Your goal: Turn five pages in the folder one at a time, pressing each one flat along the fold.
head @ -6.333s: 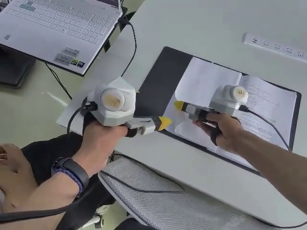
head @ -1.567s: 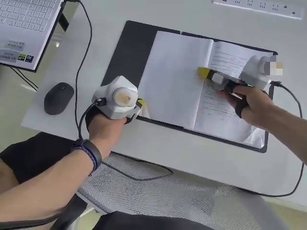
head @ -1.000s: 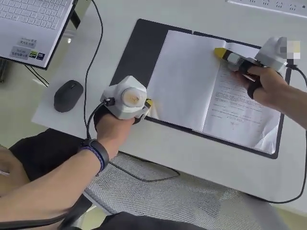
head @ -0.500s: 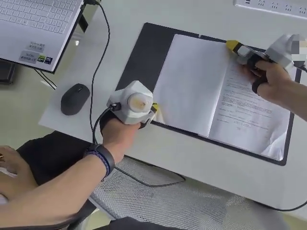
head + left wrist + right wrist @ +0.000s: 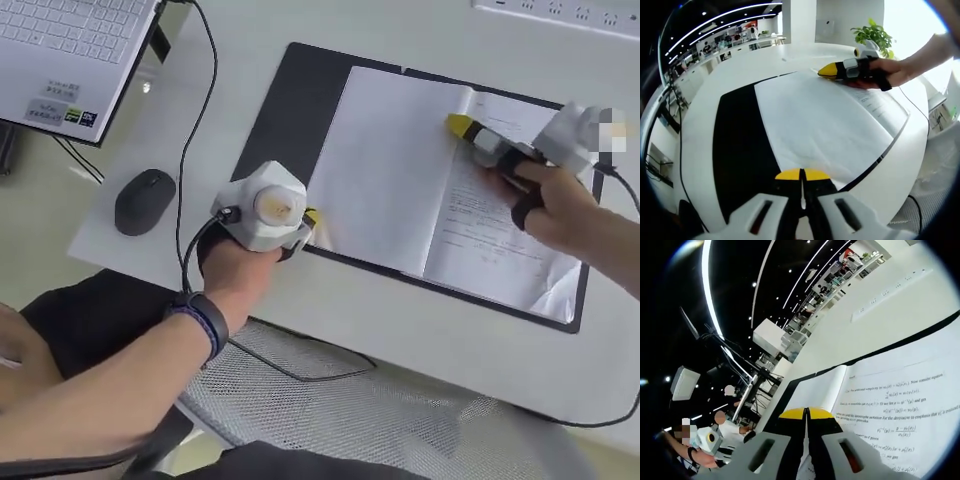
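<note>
My right gripper, jaws closed together, has its tip on the open folder at the fold, toward the far end. The fold runs far to near, slanting slightly left, so most of it lies nearer me than the tip. My left gripper, jaws also closed, sits at the near left corner of the turned page, well apart from the fold. I judge the press falls to the right gripper, drawn toward me.

Your black folder lay open and flat on the white desk, its left inner cover bare. A blank white page lay turned over to the left of the fold. The printed page on the right lay flat, except for its curled lower corner.
</note>
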